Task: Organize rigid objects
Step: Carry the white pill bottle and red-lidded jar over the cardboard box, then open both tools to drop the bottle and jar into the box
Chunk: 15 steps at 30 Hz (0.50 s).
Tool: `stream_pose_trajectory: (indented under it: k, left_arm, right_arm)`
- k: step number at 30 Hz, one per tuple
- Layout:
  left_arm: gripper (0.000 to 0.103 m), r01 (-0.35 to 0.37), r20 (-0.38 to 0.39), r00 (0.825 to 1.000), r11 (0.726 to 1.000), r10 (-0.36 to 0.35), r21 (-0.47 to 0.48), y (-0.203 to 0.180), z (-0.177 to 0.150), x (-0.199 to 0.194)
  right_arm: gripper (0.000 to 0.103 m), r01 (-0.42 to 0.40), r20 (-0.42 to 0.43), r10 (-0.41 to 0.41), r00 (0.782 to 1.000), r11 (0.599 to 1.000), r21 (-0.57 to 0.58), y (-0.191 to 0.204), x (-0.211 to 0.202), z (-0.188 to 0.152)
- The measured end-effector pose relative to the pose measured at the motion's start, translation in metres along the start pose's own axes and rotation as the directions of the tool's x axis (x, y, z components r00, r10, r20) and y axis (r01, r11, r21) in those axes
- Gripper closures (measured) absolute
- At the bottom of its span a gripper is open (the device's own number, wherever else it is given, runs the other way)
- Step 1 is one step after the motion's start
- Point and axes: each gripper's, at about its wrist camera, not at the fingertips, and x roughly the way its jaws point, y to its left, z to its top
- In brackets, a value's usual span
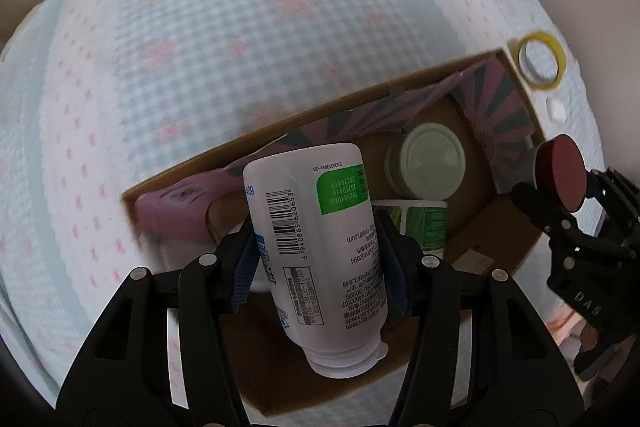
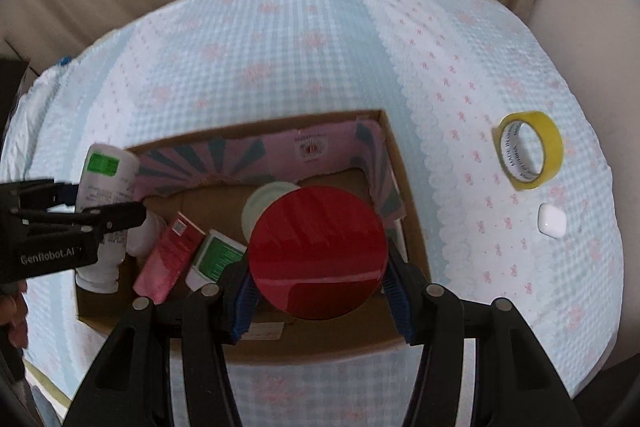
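A pale blue gingham tablecloth with a puckered weave and small pink bows covers the table. On it sits an open brown cardboard box, rectangular, lined along its far and right walls with pink card printed in dark rays. The left gripper clamps a smooth white plastic bottle with a green label and barcode, tilted neck-down above the box's left end. The right gripper pinches a glossy red round disc by its edges above the box's near right part. Inside lie a pale green round lid, a pink flat packet and a green-and-white carton. Right of the box, on the cloth, stand a yellow tape roll on edge and, nearer, a small white rounded case.
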Motion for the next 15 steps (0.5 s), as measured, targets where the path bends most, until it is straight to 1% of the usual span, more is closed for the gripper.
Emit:
stream_pose_trajectory:
  k: [3,6,9,10,11,12,13,14,15]
  left_arm:
    - [0.052,0.006,-0.03,1.0,0.998,-0.005,0.057,-0.008,0.007,0.012]
    - [0.052,0.011,-0.046,0.999,0.995,-0.006,0.099,-0.012,0.01,0.018]
    - [0.051,0.029,-0.027,0.999,0.99,-0.025,0.136,-0.017,0.015,0.014]
    - [0.047,0.03,-0.022,0.999,0.988,-0.027,0.152,-0.02,0.018,0.011]
    - [0.019,0.023,-0.019,1.0,0.986,-0.02,0.164,-0.022,0.02,0.009]
    - [0.001,0.013,-0.014,1.0,0.984,-0.011,0.175,-0.023,0.021,0.007]
    - [0.0,0.007,-0.002,1.0,0.982,-0.007,0.188,-0.024,0.021,0.004]
    - [0.0,0.006,0.003,1.0,0.981,-0.007,0.195,-0.022,0.021,0.002]
    - [0.0,0.003,0.005,1.0,0.981,-0.004,0.195,-0.021,0.019,0.001]
  right_arm:
    - [0.052,0.0,-0.031,-0.001,1.0,0.999,-0.034,0.003,0.015,-0.004]
    - [0.052,-0.004,-0.053,0.002,0.999,0.999,-0.044,0.004,0.025,-0.007]
    - [0.052,-0.011,-0.076,0.009,0.997,1.0,-0.028,0.001,0.035,-0.009]
    - [0.051,-0.015,-0.083,0.013,0.996,1.0,-0.024,0.0,0.038,-0.009]
    - [0.051,-0.02,-0.09,0.018,0.996,1.0,-0.021,0.0,0.041,-0.009]
    - [0.048,-0.032,-0.098,0.031,0.995,0.999,-0.016,0.0,0.044,-0.01]
    - [0.035,-0.048,-0.095,0.047,0.994,0.999,-0.009,-0.001,0.045,-0.01]
    - [0.011,-0.055,-0.075,0.054,0.996,0.998,-0.007,-0.002,0.042,-0.011]
    - [0.001,-0.057,-0.049,0.056,0.997,0.998,-0.011,-0.002,0.038,-0.011]
